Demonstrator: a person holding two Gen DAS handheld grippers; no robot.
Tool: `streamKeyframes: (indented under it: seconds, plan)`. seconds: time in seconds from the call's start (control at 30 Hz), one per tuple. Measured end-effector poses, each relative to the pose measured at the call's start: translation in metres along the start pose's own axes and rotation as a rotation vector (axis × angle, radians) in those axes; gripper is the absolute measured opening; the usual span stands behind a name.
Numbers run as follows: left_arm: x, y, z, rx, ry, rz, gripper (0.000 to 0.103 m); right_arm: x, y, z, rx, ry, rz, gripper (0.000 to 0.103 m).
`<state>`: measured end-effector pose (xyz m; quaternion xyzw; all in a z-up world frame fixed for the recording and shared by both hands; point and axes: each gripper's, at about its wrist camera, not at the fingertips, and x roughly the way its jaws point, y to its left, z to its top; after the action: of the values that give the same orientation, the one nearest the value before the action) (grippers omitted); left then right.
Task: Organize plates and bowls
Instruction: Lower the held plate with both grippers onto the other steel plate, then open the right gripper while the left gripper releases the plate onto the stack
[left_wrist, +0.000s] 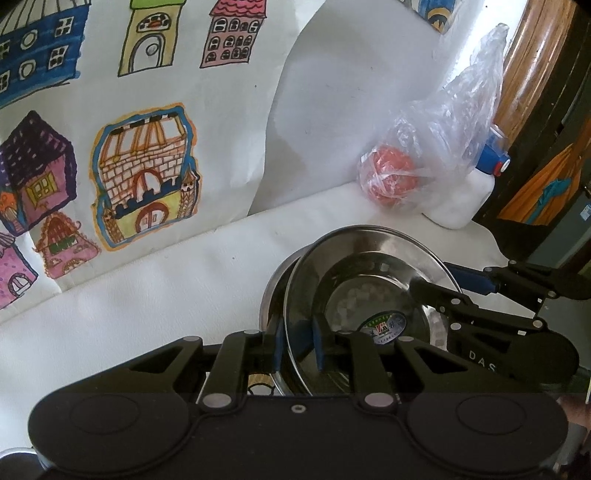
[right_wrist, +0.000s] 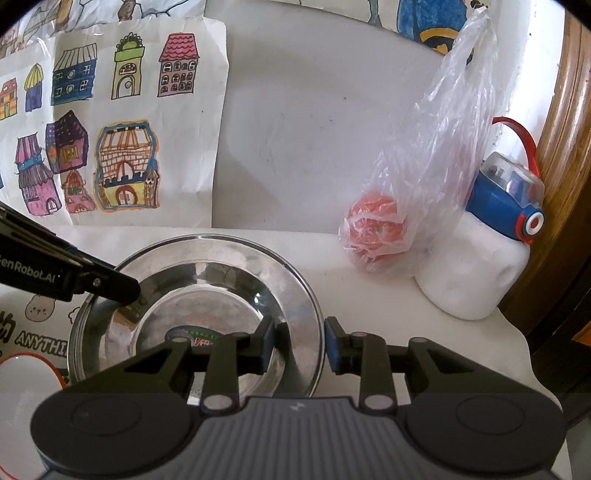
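Note:
A shiny steel plate (left_wrist: 369, 266) with a sticker at its centre rests slightly askew on a second steel plate (left_wrist: 271, 295), on a white table. My left gripper (left_wrist: 298, 343) is shut on the upper plate's near-left rim, one blue pad outside and one inside. In the right wrist view the same upper plate (right_wrist: 207, 266) fills the middle, with the lower plate (right_wrist: 74, 343) peeking out at the left. My right gripper (right_wrist: 300, 345) is open and straddles the plate's right rim, its right pad clear of the edge. From the left, one of the left gripper's fingers (right_wrist: 118, 288) reaches over the rim.
A clear plastic bag holding a red fruit (right_wrist: 376, 229) and a white bottle with a blue lid (right_wrist: 476, 266) stand at the back right. Children's house drawings (right_wrist: 125, 166) cover the wall. A white dish with a red rim (right_wrist: 26, 398) lies at the near left.

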<state>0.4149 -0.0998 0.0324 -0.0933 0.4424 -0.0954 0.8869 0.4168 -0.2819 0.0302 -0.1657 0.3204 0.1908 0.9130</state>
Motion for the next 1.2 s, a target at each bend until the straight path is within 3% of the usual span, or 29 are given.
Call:
streamKeyframes:
  seconds: [1.2]
  plan:
    - [-0.0047, 0.0031, 0.0, -0.008, -0.003, -0.009, 0.018, -0.0063, 0.007, 0.0001, -0.018, -0.019, 0.03, 0.041]
